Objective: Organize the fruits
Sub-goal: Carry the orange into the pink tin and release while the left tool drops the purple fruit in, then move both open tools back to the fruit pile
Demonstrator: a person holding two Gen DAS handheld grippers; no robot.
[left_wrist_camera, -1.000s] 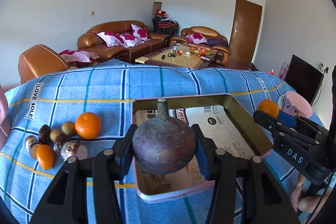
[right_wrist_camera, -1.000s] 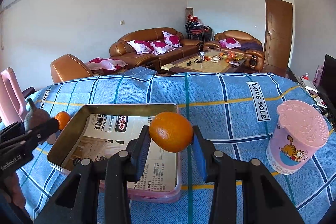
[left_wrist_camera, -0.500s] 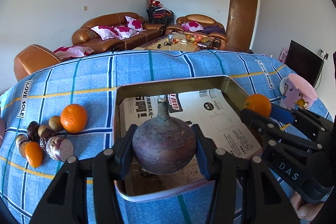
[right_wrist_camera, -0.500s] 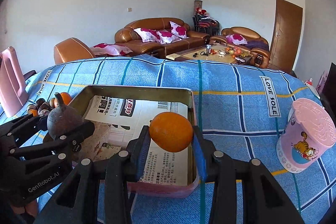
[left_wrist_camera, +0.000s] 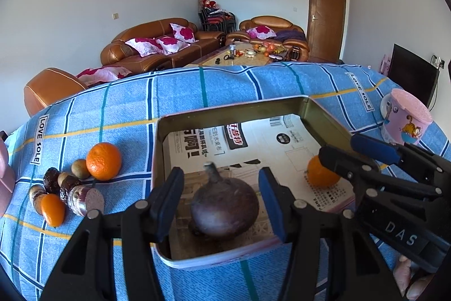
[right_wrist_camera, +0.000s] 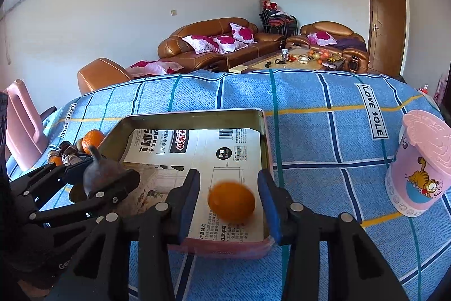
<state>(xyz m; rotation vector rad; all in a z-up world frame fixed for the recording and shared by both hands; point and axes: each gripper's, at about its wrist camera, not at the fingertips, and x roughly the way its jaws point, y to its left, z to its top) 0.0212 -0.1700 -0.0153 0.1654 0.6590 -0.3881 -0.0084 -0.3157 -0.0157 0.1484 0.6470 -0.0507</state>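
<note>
A metal tray [left_wrist_camera: 157, 148] lined with printed paper sits on the blue checked cloth; it also shows in the right wrist view [right_wrist_camera: 260, 137]. My left gripper [left_wrist_camera: 221, 200] is open over the tray's near left part, and a dark purple fruit with a stem [left_wrist_camera: 224, 212] lies free between its fingers. My right gripper [right_wrist_camera: 229, 202] is open over the tray's near right part. An orange [right_wrist_camera: 231, 200], blurred, sits free between its fingers; it also shows in the left wrist view [left_wrist_camera: 318, 175].
Left of the tray lie an orange [left_wrist_camera: 103, 161], a small orange fruit [left_wrist_camera: 53, 209], a foil-wrapped piece [left_wrist_camera: 84, 198] and several small brown fruits [left_wrist_camera: 80, 168]. A pink cartoon cup [right_wrist_camera: 420, 162] stands right of the tray. A pink object [right_wrist_camera: 22, 120] stands at the far left.
Both grippers have moved lower over the tray and opened. The purple fruit and the orange have left the fingers and now lie in the tray.
</note>
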